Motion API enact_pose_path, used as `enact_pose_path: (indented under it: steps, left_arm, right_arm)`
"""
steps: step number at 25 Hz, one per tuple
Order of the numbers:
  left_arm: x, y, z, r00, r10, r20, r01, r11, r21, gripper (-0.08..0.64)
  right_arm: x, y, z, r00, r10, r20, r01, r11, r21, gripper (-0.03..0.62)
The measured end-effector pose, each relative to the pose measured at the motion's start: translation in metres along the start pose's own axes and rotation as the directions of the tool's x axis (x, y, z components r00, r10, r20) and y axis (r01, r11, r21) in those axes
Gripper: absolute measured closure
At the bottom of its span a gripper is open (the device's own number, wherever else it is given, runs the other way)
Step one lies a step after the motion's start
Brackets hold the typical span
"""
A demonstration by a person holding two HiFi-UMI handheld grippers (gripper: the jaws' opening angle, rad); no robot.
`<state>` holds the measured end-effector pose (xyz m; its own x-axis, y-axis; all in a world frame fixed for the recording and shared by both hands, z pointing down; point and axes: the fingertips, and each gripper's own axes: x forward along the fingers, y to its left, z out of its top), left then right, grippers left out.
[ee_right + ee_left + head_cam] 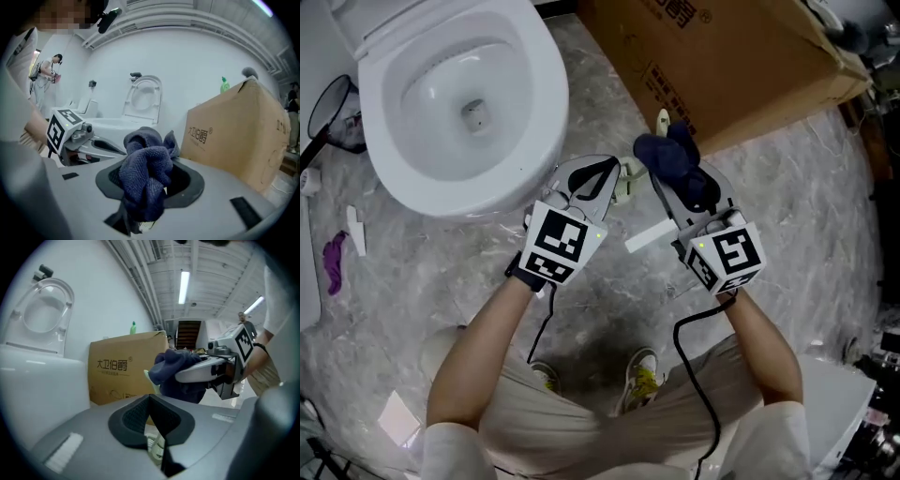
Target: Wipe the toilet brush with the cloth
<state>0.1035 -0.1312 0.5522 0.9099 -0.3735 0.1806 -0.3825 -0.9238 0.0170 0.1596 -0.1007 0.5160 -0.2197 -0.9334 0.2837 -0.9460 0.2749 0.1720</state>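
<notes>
The cloth was dark navy blue with a fine waffle weave. The toilet brush was pale cream. The left gripper and the right gripper were light grey with black pads, and their marker cubes were white with black square patterns. The toilet was plain white. The cardboard box was brown with dark print. The floor was grey marble, veined in white, and a scrap on it was purple. The person's trousers were beige
</notes>
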Motion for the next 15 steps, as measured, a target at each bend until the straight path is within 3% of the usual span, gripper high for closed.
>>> enact_pose_path:
  steps: [4, 8, 13, 15]
  left_arm:
    - [0.002, -0.002, -0.006, 1.000, 0.004, 0.010, -0.004, 0.998, -0.067, 0.558]
    - [0.003, -0.013, -0.004, 0.998, 0.054, 0.024, -0.054, 0.998, -0.010, 0.558]
    - [-0.002, -0.033, -0.002, 0.994, 0.101, 0.050, -0.106, 0.987, 0.119, 0.558]
    - [-0.004, -0.036, -0.005, 0.992, 0.112, 0.051, -0.118, 0.984, 0.132, 0.558]
  right_arm:
    - [0.008, -0.005, -0.023, 0.992, -0.125, 0.016, 0.124, 0.991, 0.044, 0.419]
    - [0.016, -0.015, -0.049, 0.974, -0.228, 0.003, 0.225, 0.964, 0.141, 0.419]
    - [0.018, -0.018, -0.074, 0.972, -0.231, -0.038, 0.234, 0.955, 0.184, 0.420]
    - [0.018, -0.020, -0.082, 0.970, -0.239, -0.055, 0.245, 0.949, 0.197, 0.420]
